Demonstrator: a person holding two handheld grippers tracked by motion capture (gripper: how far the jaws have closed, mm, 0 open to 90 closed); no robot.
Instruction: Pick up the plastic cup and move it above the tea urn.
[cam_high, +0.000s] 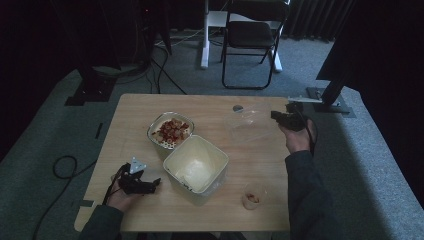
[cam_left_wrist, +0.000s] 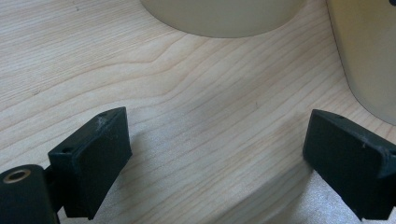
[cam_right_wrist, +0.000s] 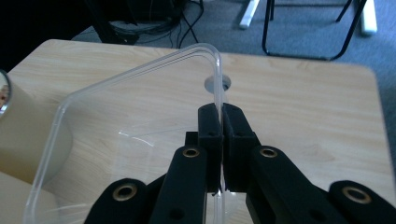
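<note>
Small cup (cam_high: 252, 195): nearest to me, at the front right of the tabletop (cam_high: 135, 107); I make out something reddish in it, too small to name.
Left gripper (cam_high: 150, 185): in my left hand at the front left, low over the wood; in its own view the fingers (cam_left_wrist: 91, 158) are spread wide with bare tabletop between them, grasping nothing, and both are cut off at the frame's bottom.
Cream tub (cam_high: 196, 165): square, just right of the left gripper; I see a pale inside with something white low down that I cannot identify; in the left gripper view its wall (cam_left_wrist: 369, 56) is cut off at the right edge.
Round container (cam_high: 170, 131): touching the tub's far left corner, holding reddish and pale food pieces I can't name at this size; only its lower wall (cam_left_wrist: 224, 18) reaches the left gripper view.
Clear lid (cam_high: 248, 125): the piece I am working, at the right rear of the tabletop, faint and hard to trace from above.
Right gripper (cam_high: 276, 116): its fingers (cam_right_wrist: 211, 126) are clenched on the clear lid's rim (cam_right_wrist: 219, 79), one on each side; the lid's near part runs out of frame.
Grey spot (cam_high: 238, 108): a small round mark on the wood behind the lid.
Chair (cam_high: 250, 35): on the carpet beyond the far edge, its top cut off.
</note>
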